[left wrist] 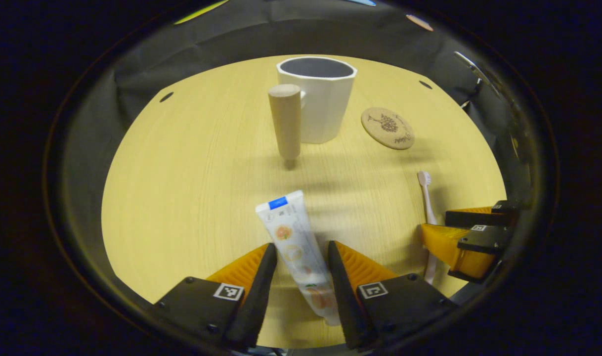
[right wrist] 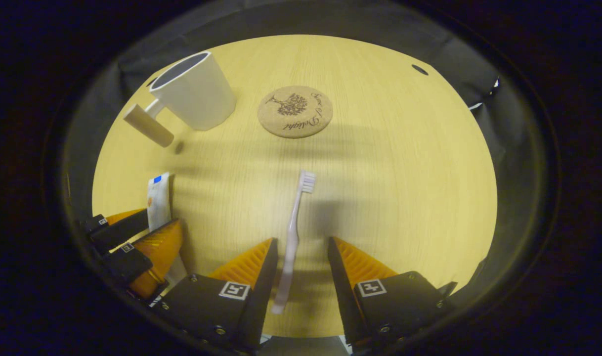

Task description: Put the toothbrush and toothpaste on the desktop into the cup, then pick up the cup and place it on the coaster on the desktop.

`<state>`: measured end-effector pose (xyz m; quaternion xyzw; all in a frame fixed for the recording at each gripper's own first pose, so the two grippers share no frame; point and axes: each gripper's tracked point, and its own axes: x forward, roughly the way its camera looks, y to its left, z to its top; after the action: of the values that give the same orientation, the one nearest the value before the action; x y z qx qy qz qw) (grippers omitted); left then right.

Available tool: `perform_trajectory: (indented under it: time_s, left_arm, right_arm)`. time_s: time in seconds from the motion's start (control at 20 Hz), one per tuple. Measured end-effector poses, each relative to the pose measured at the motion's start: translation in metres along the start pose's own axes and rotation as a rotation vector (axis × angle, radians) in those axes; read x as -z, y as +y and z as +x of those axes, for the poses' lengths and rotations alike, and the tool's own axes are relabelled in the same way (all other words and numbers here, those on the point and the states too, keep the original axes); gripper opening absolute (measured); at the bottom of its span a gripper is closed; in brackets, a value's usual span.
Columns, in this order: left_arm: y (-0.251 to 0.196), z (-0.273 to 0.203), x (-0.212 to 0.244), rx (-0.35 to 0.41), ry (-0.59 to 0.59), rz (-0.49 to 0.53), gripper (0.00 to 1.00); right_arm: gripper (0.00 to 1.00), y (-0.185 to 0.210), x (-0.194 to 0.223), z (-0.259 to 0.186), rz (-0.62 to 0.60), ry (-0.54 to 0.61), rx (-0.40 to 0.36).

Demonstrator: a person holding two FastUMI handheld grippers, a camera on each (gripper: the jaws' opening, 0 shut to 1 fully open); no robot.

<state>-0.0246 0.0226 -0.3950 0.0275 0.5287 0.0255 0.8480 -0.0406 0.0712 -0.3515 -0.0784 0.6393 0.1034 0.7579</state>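
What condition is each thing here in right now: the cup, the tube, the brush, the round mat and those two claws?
Cup: upright on the table, nothing visible inside.
Toothpaste: lying flat between the left gripper's fingers, not clamped.
Toothbrush: lying flat between the right gripper's fingers, not clamped.
Coaster: flat, bare, beside the cup.
Left gripper: open.
Right gripper: open.

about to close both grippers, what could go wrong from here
1. The left gripper straddles the toothpaste tube, which lies askew between its fingers, so it may twist on closing.
2. The toothbrush is thin and flat on the desktop; the right gripper might miss it.
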Motion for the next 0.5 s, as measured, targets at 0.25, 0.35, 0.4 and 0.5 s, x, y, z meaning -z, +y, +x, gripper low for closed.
perform_trajectory:
  time_s: [0.25,0.35,0.4,0.5]
  left_arm:
    - [-0.001,-0.001,-0.002,-0.002,0.015,0.006,0.46]
    - [-0.002,0.001,-0.004,-0.006,0.024,0.005,0.35]
    - [-0.002,-0.002,-0.007,-0.004,0.006,-0.003,0.31]
    - [-0.001,0.000,-0.008,0.003,0.009,-0.011,0.27]
  right_arm:
    - [0.13,0.000,-0.001,0.001,0.046,0.050,-0.014]
    - [0.13,0.000,-0.008,0.000,0.051,0.027,-0.016]
    - [0.12,0.000,-0.003,0.008,0.058,0.058,-0.017]
    - [0.03,0.000,-0.005,0.002,0.071,0.056,-0.023]
